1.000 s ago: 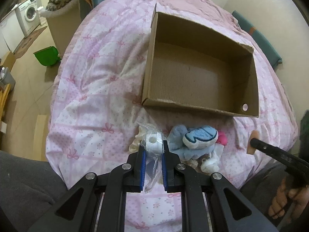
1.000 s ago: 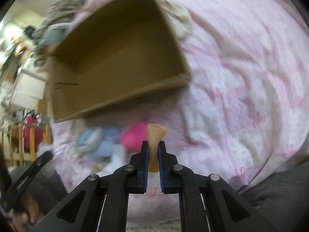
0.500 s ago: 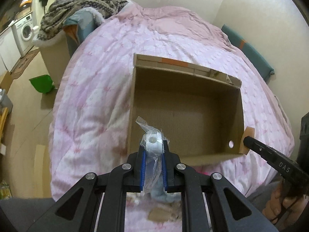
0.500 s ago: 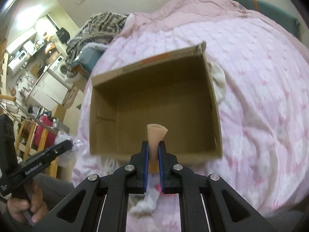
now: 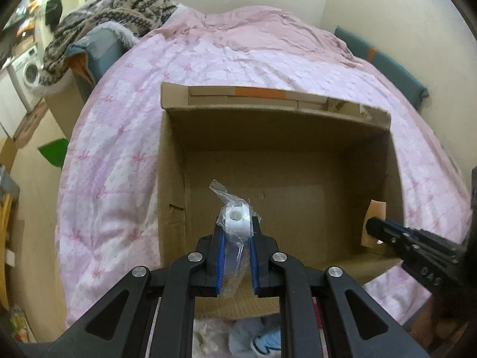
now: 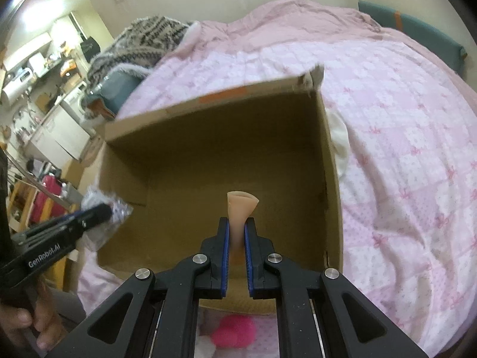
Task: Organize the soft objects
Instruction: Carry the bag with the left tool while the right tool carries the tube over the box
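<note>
An open cardboard box lies on the pink bed; it also shows in the right wrist view and looks empty inside. My left gripper is shut on a white soft roll in a clear plastic bag, held over the box's near left part. My right gripper is shut on a beige soft piece, held over the box's near right part. The beige piece and right gripper show at the right of the left wrist view. The bagged roll shows at the left of the right wrist view.
A blue plush toy and a pink soft toy lie on the pink quilt just before the box's near wall. A patterned blanket sits on a chair at the far left. A teal cushion lines the wall.
Both grippers have lifted from the toy pile and moved forward over the open box, each still holding its item. The toys now lie below and behind the fingers.
</note>
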The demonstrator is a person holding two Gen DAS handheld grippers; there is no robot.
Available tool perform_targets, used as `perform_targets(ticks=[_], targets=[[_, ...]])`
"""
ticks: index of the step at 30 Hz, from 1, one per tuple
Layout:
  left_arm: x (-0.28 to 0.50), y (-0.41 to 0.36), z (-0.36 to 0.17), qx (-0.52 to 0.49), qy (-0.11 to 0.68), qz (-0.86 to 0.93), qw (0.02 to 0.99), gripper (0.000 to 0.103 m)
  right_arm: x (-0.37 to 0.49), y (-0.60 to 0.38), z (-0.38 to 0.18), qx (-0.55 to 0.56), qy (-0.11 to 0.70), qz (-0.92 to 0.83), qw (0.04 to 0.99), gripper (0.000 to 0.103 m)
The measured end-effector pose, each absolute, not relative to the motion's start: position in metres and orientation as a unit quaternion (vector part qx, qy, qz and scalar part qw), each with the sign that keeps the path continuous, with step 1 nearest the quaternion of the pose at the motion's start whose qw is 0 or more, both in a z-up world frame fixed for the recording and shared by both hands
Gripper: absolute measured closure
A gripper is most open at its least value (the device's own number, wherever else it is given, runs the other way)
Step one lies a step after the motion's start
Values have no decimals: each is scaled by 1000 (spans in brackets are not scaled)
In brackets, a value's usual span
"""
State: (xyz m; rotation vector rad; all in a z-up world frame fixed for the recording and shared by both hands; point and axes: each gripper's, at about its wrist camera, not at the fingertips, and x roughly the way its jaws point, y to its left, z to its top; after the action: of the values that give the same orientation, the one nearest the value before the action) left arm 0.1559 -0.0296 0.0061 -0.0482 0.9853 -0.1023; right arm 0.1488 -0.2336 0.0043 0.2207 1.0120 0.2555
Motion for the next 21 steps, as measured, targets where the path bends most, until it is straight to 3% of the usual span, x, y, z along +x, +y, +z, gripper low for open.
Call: perform_targets(ticks=[21], targets=[[156, -34, -27, -8, 492, -41, 870, 90, 162, -211, -32, 68, 531, 120, 836, 92]])
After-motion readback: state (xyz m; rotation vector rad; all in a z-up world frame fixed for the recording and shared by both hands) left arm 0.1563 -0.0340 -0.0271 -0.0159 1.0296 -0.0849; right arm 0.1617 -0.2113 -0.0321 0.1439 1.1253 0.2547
